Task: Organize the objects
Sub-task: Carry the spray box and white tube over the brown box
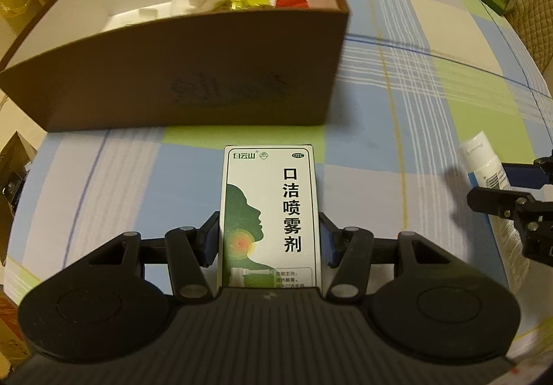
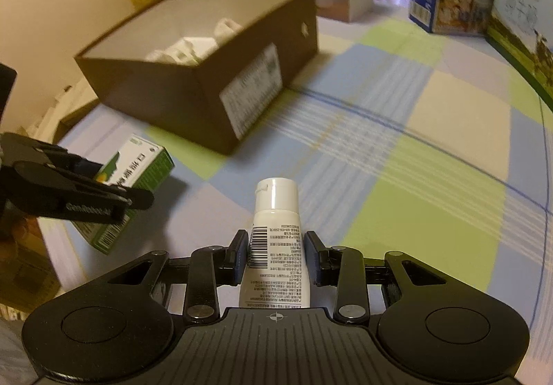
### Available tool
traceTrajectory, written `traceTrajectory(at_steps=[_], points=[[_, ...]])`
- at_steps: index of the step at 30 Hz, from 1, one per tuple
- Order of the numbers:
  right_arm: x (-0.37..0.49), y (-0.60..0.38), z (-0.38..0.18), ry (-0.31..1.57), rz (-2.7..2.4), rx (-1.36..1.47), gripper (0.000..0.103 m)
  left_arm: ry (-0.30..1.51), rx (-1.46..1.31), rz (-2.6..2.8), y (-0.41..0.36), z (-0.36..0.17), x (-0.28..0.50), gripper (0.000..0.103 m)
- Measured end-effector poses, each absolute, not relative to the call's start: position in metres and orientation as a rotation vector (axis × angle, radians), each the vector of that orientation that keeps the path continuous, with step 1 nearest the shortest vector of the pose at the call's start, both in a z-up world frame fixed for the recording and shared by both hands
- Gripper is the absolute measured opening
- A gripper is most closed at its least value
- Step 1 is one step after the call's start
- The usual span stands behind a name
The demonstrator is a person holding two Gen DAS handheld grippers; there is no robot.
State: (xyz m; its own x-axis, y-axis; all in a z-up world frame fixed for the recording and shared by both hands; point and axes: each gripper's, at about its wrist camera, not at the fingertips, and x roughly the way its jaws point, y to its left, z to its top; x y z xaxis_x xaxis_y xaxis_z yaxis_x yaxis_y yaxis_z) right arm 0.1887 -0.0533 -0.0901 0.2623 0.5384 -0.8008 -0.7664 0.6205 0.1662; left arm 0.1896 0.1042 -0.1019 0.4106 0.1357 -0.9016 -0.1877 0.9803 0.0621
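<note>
Left wrist view: left gripper [image 1: 269, 236] fingers clamp a carton [image 1: 271, 212]; right gripper [image 2: 276, 253] fingers clamp a tube [image 2: 274, 233], both likely headed for the open box [image 1: 193, 74].

A white carton [image 1: 271, 212] printed with a green head silhouette and black characters sits between the black left gripper [image 1: 270, 240]. Ahead of it stands a dark brown box [image 1: 193, 74] with a white interior, on a checked cloth [image 1: 432, 91] of pale blue, lime, cream and lilac. The black right gripper [image 2: 275, 255] frames a white tube [image 2: 274, 240] with black print.
</note>
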Motion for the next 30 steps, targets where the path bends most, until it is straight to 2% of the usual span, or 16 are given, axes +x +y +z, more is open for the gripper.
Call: traceTrajectory(at_steps=[20, 30], points=[[0.17, 0.054, -0.041, 0.844, 1.11, -0.227, 0.032, 1.028, -0.093, 0.277, 0.192, -0.043, 0.156, 0.051], [0.192, 0.11, -0.008, 0.769, 1.115, -0.151, 0.032, 0.919, -0.1, 0.276, 0.248, 0.004, 0.163, 0.051]])
